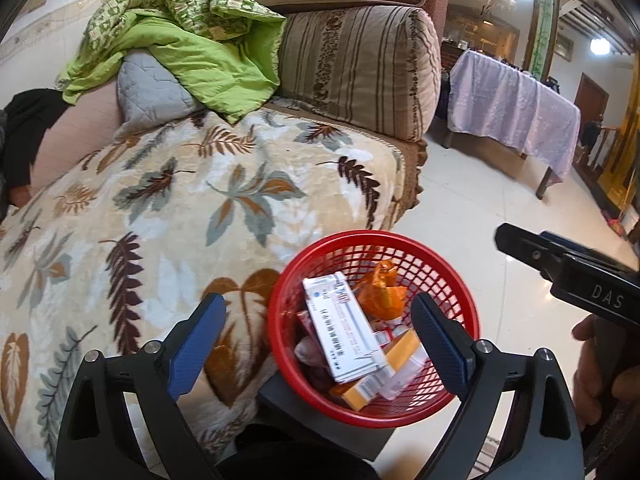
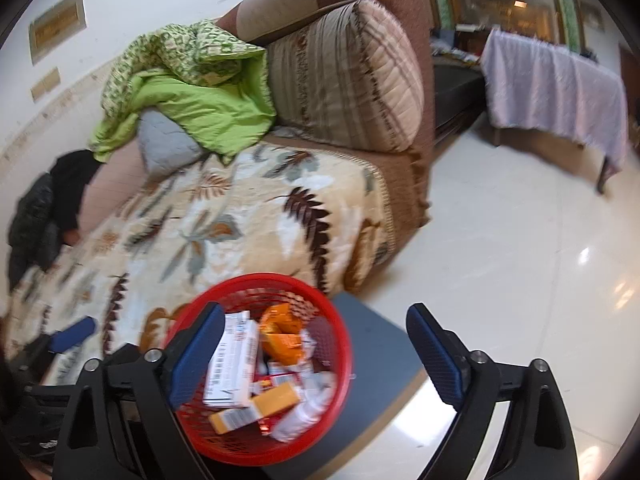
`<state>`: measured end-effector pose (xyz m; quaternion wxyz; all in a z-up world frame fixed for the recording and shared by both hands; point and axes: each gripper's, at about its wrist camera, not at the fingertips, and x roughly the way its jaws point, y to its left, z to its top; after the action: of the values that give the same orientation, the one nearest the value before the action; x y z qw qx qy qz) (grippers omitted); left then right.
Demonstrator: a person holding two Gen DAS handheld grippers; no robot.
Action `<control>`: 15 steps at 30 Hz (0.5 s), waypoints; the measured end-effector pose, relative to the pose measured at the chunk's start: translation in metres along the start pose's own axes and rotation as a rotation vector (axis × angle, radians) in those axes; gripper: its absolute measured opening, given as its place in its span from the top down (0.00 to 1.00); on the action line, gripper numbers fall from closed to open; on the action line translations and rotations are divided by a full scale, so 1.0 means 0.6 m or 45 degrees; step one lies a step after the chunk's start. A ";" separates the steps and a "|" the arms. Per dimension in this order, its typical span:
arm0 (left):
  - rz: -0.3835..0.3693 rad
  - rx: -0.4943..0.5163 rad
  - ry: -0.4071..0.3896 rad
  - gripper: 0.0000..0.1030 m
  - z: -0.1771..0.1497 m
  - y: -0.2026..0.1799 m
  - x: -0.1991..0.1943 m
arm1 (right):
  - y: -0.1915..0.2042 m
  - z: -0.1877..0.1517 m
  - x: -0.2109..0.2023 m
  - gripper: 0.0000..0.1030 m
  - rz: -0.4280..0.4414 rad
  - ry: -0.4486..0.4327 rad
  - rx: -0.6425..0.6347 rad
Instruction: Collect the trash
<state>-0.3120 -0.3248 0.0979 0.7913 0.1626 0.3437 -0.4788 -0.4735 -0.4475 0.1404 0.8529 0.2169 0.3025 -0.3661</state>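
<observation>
My left tool (image 1: 318, 344) and right tool (image 2: 316, 354) both gape wide, holding nothing, tilted down over the red basket (image 1: 472, 320) of boxes and wrappers, which sits on a grey stool (image 2: 384, 344) beside the sofa (image 1: 160, 200).
</observation>
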 end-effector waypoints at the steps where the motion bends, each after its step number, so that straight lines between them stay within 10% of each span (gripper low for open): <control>1: 0.018 0.009 -0.003 0.10 -0.001 0.001 -0.002 | 0.004 -0.001 -0.003 0.06 -0.042 -0.008 -0.020; 15: 0.256 -0.004 -0.121 0.07 -0.028 0.056 -0.086 | 0.055 -0.037 -0.026 0.01 -0.287 0.010 -0.080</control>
<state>-0.3049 -0.2650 0.1195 0.8510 0.1721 0.2883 -0.4038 -0.4650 -0.4054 0.1399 0.8114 0.1561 0.3397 -0.4492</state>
